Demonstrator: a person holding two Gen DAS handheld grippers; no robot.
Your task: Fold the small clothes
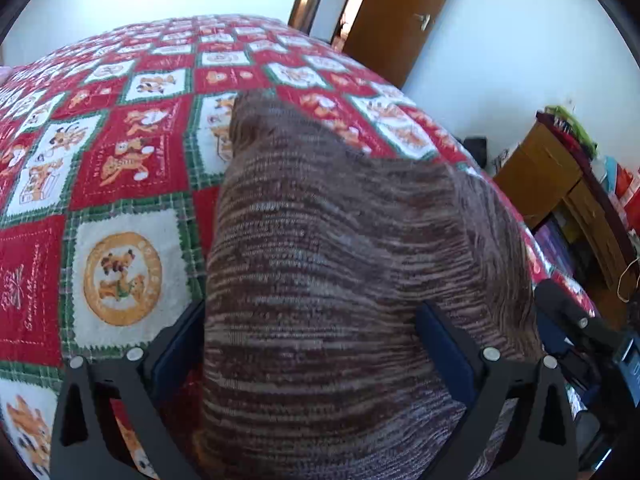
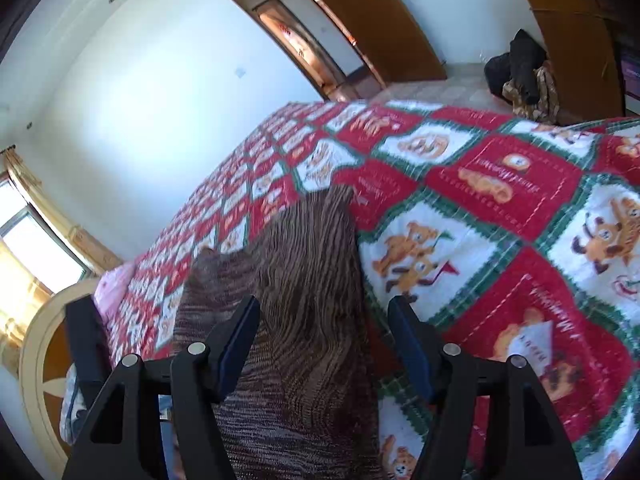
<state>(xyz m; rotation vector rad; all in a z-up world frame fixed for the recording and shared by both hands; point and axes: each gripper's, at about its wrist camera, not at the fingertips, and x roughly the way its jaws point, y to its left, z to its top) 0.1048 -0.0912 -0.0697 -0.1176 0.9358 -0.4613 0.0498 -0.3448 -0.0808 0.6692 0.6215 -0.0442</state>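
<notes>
Black-and-blue tongs first: left gripper (image 1: 310, 356) spread wide, knit garment (image 1: 340, 280) between its jaws, pads off the cloth. Right gripper (image 2: 324, 344) also spread, straddling the garment's right edge, pinching nothing. Garment, brown striped knit, lies partly bunched on the quilt (image 1: 120, 184) near the bed's near edge, far tip pointing toward the door (image 1: 400, 12). Risk: loose thick knit could spring back and undo a fold; a shallow pinch may catch one layer only, or snag quilt underneath.
</notes>
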